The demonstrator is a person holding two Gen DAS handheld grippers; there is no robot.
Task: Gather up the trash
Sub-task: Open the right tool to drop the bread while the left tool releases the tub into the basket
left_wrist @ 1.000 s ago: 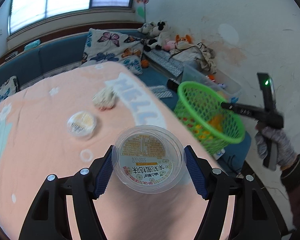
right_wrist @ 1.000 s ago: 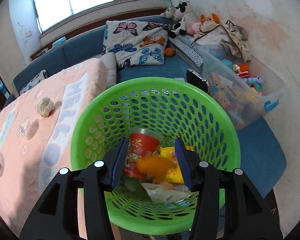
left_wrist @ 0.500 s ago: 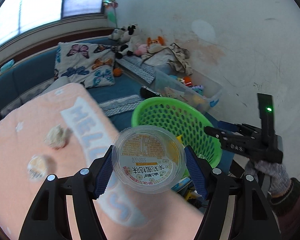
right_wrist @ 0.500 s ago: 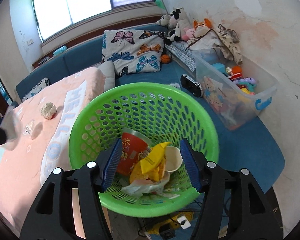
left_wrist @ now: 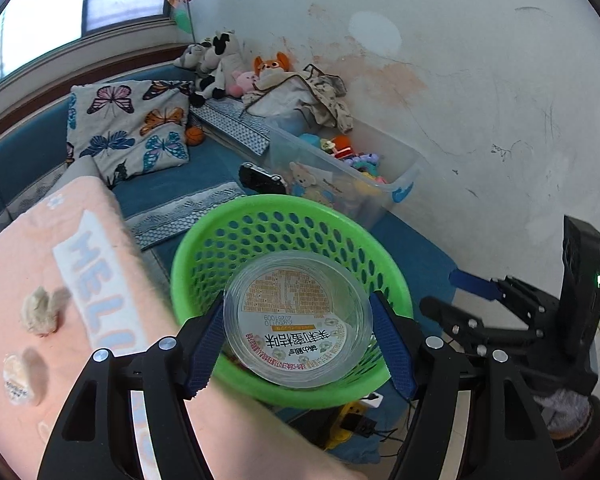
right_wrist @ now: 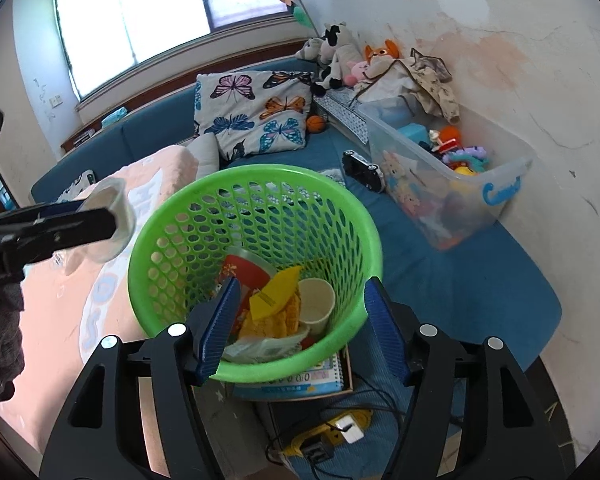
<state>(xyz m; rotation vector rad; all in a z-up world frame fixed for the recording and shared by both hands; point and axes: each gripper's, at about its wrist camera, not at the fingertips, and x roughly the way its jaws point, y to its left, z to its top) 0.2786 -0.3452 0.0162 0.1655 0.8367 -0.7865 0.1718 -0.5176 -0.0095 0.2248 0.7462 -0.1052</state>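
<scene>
Clear plastic cup (left_wrist: 298,318), printed label on its base facing the left wrist camera: clamped between the blue pads (left_wrist: 206,346) of the left gripper (left_wrist: 298,344), both pads touching its sides. In the left view the cup sits in front of the mouth of the green perforated basket (left_wrist: 204,248); in the right view it (right_wrist: 114,222) is held beside the basket's left rim (right_wrist: 140,240), above the pink tablecloth, not inside.

Basket contents, right view: red printed cup (right_wrist: 246,272), yellow wrapper (right_wrist: 276,292), white paper cup (right_wrist: 316,304), crumpled plastic film (right_wrist: 260,348).

Right gripper (right_wrist: 300,324): fingers spread wide, grasping nothing, the basket's near rim between them without contact visible.

On the pink tablecloth (left_wrist: 16,264): a crumpled tissue ball (left_wrist: 40,314) and a small sealed cup (left_wrist: 18,376), apart from each other.

Surroundings: clear toy bin (right_wrist: 460,184) against the wall, butterfly cushion (right_wrist: 256,114) on the blue sofa.
</scene>
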